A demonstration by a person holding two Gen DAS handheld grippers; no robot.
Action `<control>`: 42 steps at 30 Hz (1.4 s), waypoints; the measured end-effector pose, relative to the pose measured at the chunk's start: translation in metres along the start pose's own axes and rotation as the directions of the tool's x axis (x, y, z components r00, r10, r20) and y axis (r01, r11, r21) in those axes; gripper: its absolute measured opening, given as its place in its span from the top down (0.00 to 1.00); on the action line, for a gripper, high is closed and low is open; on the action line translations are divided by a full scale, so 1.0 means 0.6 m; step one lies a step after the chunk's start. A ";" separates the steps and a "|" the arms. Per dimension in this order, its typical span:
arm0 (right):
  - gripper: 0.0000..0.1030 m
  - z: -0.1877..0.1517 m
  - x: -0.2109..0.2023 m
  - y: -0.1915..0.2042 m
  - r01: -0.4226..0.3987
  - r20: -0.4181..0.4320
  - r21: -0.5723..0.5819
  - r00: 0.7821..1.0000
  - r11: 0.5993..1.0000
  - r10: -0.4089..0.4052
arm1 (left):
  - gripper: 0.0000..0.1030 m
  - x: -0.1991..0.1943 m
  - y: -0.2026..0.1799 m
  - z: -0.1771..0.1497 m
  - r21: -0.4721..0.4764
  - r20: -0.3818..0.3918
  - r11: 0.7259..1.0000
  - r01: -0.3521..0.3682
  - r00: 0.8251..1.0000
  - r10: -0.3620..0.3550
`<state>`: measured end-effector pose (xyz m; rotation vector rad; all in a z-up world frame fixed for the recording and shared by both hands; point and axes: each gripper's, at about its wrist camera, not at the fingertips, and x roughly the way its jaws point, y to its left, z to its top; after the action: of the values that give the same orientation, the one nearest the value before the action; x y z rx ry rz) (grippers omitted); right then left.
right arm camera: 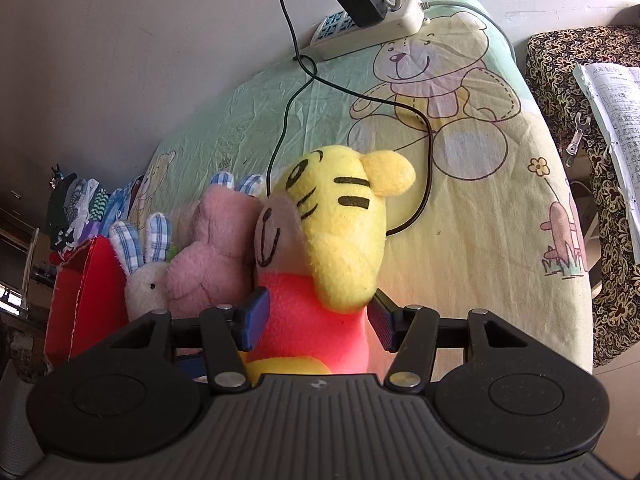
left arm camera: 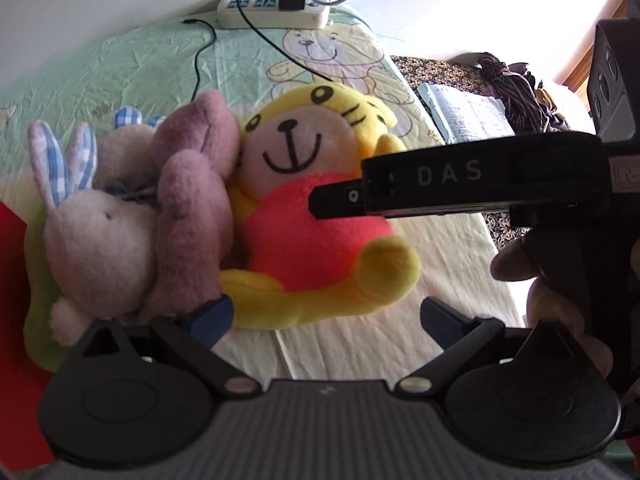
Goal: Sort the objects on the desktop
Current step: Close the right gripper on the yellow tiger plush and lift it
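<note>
The tiger [right arm camera: 320, 264] is flanked by the right claw [right arm camera: 318, 320]; left claw [left arm camera: 324, 316] wide, empty; sorting barely begun.

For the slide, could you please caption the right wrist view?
Right claw straddling yellow tiger plush beside pink plush.

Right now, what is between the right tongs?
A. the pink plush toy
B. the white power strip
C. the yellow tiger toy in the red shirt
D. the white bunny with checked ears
C: in the right wrist view the right tongs sit either side of the red body of the yellow plush tiger toy; whether the pads press it is unclear.
</note>
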<state>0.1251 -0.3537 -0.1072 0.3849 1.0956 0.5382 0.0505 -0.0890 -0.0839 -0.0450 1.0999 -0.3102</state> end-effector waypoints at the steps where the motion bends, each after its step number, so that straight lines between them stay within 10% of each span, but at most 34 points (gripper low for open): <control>1: 0.44 -0.001 0.006 0.002 0.003 -0.004 -0.009 1.000 1.000 -0.003 | 0.05 0.012 -0.001 0.012 0.000 -0.007 1.000 -0.002 1.000 0.002; 9: 0.69 -0.014 -0.013 -0.006 -0.048 0.013 0.012 0.999 0.999 0.048 | 0.02 0.020 -0.021 0.040 0.058 0.000 0.998 0.030 1.000 -0.030; 26: 0.72 -0.181 -0.145 -0.067 -0.019 0.005 0.166 1.000 0.986 0.019 | 0.02 0.138 -0.111 0.039 -0.026 -0.150 0.967 0.254 0.955 -0.255; 42: 0.77 -0.251 -0.174 -0.005 -0.033 0.057 0.162 0.998 0.986 0.024 | 0.21 0.040 -0.202 -0.050 0.180 -0.037 0.942 0.283 0.959 -0.281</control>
<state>-0.0481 -0.4125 -0.0951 0.5561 1.0853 0.4613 0.0069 -0.2080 -0.0958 -0.0368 1.0722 -0.6694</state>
